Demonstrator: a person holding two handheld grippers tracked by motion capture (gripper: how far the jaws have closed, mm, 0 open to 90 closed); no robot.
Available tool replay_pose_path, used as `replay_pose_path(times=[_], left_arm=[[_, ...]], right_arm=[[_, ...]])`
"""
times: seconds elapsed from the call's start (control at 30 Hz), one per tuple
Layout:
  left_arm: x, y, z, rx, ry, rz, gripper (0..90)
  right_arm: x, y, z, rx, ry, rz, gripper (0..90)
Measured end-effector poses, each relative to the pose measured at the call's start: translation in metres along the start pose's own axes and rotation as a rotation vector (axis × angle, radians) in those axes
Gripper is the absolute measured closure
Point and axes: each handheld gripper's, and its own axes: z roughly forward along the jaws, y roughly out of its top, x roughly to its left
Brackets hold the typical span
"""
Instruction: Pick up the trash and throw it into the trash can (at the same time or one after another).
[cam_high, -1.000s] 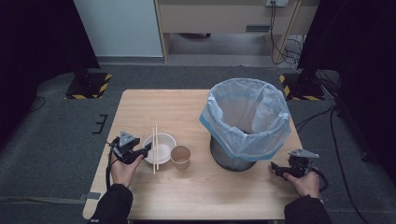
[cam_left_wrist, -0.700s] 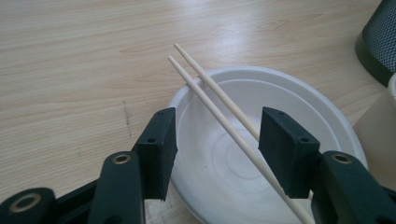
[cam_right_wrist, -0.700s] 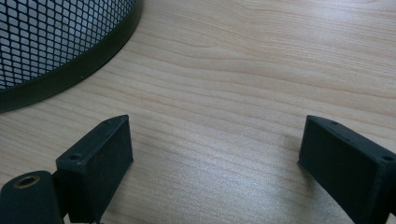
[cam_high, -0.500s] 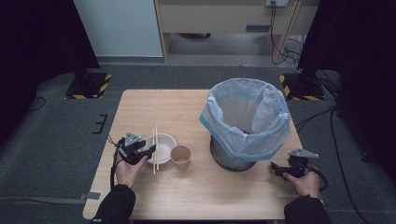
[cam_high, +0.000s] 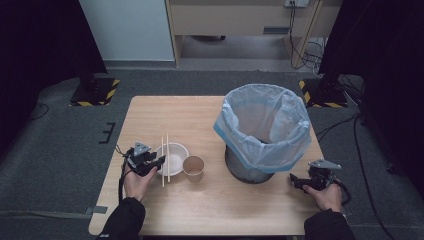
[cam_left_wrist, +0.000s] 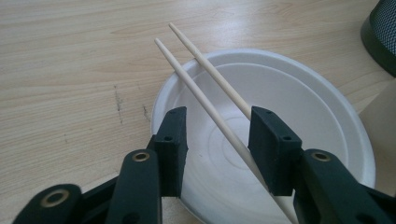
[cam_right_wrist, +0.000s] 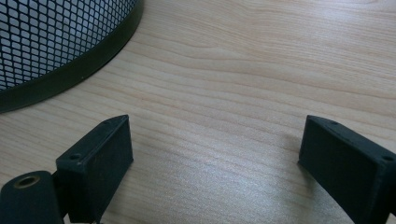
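Chopsticks are the business of this moment: a pair of pale wooden chopsticks lies across the left part of a shallow white disposable bowl near the front-left of the light wooden table. In the high view the left gripper sits at the bowl's left rim, right at the sticks, while a brown paper cup stands just right of the bowl and a black mesh bin lined with a pale blue plastic bag stands farther right. The right gripper rests low on the table in front of the bin, well apart from the bowl.

In the left gripper view the two black jaws straddle the chopsticks over the bowl; they have just been closing, with the sticks between them. The right-hand jaw touches or nearly touches one stick, the left-hand jaw stands clear with a gap, so no grip is made yet. I judge the step to be the pinch on the chopsticks; the next move calls for closing until both sticks are squeezed together, then lifting without dragging the light bowl.

In the right gripper view the jaws stand wide apart over bare table, empty, with the bin's mesh base at the upper left.
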Motion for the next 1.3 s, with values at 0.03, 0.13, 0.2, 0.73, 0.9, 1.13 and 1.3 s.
replay_pose_path(times=[0.03,0.13,0.2,0.73,0.9,1.13,1.3], left_arm=[[0.0000,-0.0001,0.0005,0.003,-0.001,-0.002,58.6],[0.0004,-0.0001,0.0015,0.010,-0.001,-0.009,61.0],[0.0009,-0.0001,0.0016,0.013,0.002,-0.016,62.7],[0.0015,0.0026,0.0067,0.042,0.003,-0.047,73.9],[0.0017,0.0037,0.0074,0.046,-0.002,-0.053,77.7],[0.0001,0.0042,0.0077,0.063,-0.009,-0.051,82.9],[-0.0010,0.0046,0.0080,0.072,-0.009,-0.040,85.1]], right_arm=[[0.0000,0.0000,0.0000,0.000,0.000,0.000,9.9],[0.0000,0.0000,0.0000,0.000,0.000,0.000,9.8],[0.0000,0.0000,0.0001,0.000,0.000,0.000,9.9],[0.0000,0.0000,0.0001,0.000,0.000,0.000,9.8],[0.0000,0.0000,0.0001,0.000,0.000,0.000,9.8],[0.0000,0.0000,0.0001,0.000,0.000,0.000,9.8],[0.0000,0.0000,0.0001,0.000,0.000,0.000,9.8]])
